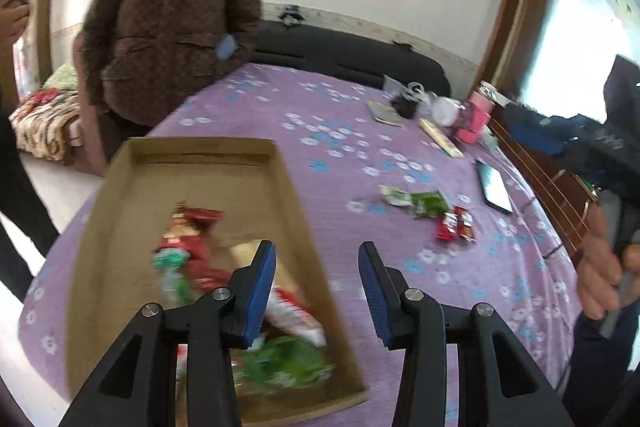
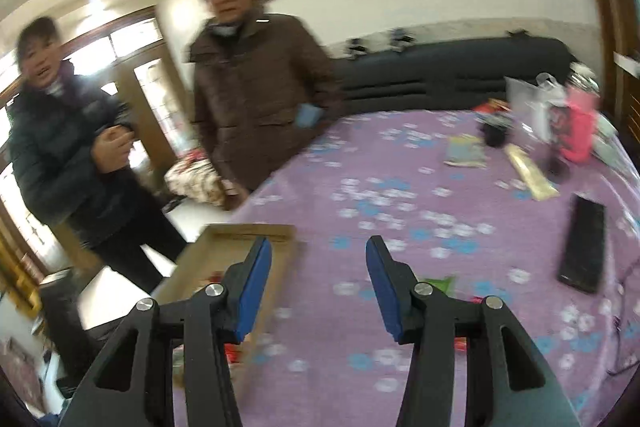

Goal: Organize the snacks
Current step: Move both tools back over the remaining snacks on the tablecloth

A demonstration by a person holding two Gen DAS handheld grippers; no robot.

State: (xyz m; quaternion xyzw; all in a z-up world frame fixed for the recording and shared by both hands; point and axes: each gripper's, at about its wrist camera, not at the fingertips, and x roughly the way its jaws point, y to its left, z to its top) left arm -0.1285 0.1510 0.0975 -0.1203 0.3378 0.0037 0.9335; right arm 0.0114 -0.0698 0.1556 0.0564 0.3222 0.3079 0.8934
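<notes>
A shallow cardboard box (image 1: 120,211) lies on the purple flowered bedcover (image 1: 320,131) and holds several red, green and white snack packets (image 1: 192,243). My left gripper (image 1: 317,291) is open and empty above the box's right wall. To the right on the cover lie a green packet (image 1: 430,203), a white-green packet (image 1: 394,195) and two small red packets (image 1: 456,225). My right gripper (image 2: 318,287) is open and empty above the cover, with the box (image 2: 224,239) to its left and a green packet (image 2: 440,283) partly hidden behind its right finger.
A black phone (image 1: 494,187) lies right of the loose packets and shows in the right wrist view (image 2: 582,243). Pink items, a cup and bags (image 1: 472,115) crowd the far right. A person in a brown coat (image 1: 172,19) stands at the bed's far left; another person (image 2: 60,131) stands beside.
</notes>
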